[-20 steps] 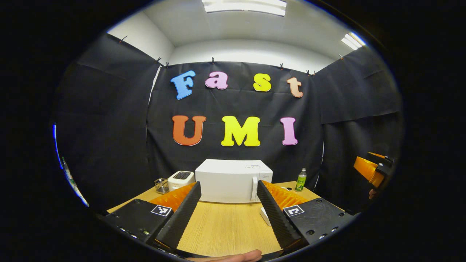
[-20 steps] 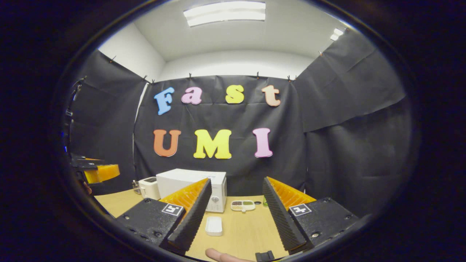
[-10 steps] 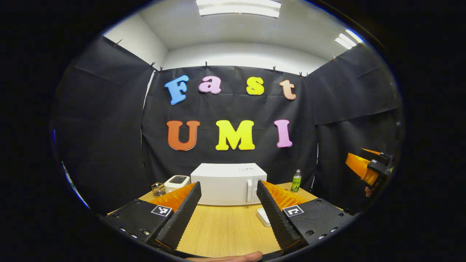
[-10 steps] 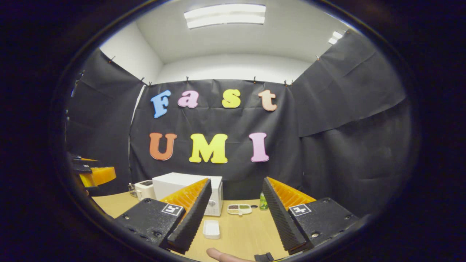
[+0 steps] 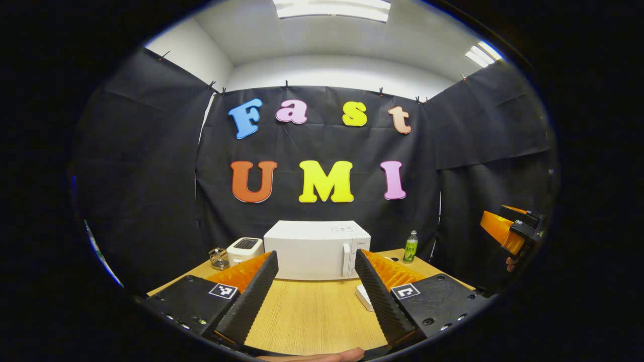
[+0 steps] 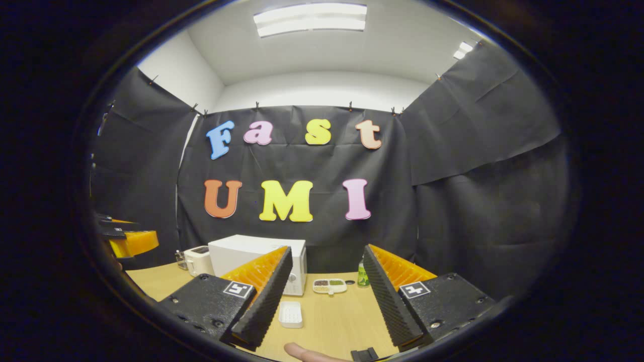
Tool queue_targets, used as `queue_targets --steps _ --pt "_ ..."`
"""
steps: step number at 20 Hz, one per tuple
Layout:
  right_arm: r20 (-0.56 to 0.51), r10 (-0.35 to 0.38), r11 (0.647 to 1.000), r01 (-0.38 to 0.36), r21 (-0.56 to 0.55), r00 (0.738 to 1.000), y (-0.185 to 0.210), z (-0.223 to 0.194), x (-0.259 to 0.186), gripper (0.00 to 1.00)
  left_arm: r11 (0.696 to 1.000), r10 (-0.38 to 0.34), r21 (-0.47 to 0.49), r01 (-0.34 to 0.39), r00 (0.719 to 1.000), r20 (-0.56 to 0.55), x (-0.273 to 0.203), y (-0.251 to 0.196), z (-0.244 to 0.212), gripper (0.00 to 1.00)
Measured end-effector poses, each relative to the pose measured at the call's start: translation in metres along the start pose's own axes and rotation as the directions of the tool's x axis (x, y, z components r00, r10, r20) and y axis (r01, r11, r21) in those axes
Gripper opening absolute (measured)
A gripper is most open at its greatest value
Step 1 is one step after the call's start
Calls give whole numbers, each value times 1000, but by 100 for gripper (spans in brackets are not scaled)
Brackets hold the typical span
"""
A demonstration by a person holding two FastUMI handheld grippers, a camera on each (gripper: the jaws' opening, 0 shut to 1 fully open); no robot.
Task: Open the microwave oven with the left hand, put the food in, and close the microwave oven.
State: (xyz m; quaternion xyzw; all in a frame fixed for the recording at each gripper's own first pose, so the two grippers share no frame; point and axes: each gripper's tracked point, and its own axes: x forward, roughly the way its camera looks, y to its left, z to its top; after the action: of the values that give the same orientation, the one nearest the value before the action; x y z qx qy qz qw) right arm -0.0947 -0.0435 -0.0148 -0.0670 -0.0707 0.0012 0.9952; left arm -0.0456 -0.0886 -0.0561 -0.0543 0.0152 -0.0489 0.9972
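The white microwave (image 5: 312, 250) stands at the back of the wooden table (image 5: 307, 317), its door shut and its handle (image 5: 345, 260) on the right side. My left gripper (image 5: 315, 255) hangs open in front of it, well short of the door, with nothing between its fingers. A small divided dish of food (image 6: 329, 285) lies to the right of the microwave (image 6: 236, 249). My right gripper (image 6: 327, 249) is open and empty above the table's near part. Each gripper also appears at the other view's edge: right gripper (image 5: 508, 231), left gripper (image 6: 128, 241).
A white toaster (image 5: 245, 249) and a small glass holder (image 5: 219, 258) stand left of the microwave. A green bottle (image 5: 411, 247) stands at the back right. A white ribbed tray (image 6: 291, 314) lies on the table in front of the microwave's right end. A thumb (image 6: 307, 353) shows at the bottom.
Both views have drifted slightly; in the right gripper view the microwave and dish slid a little left. Both grippers stay open and empty.
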Motion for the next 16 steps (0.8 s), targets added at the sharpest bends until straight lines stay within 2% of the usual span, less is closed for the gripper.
queue_targets --steps 5,16 --pt "-7 2 1000 -2 -6 1000 1 -5 0 91 999 -34 -1 34 999 10 0 -8 -2 95" --pt "5 3 1000 -3 6 1000 2 -3 -2 91 1000 -28 -9 28 1000 7 -4 -4 -6 95"
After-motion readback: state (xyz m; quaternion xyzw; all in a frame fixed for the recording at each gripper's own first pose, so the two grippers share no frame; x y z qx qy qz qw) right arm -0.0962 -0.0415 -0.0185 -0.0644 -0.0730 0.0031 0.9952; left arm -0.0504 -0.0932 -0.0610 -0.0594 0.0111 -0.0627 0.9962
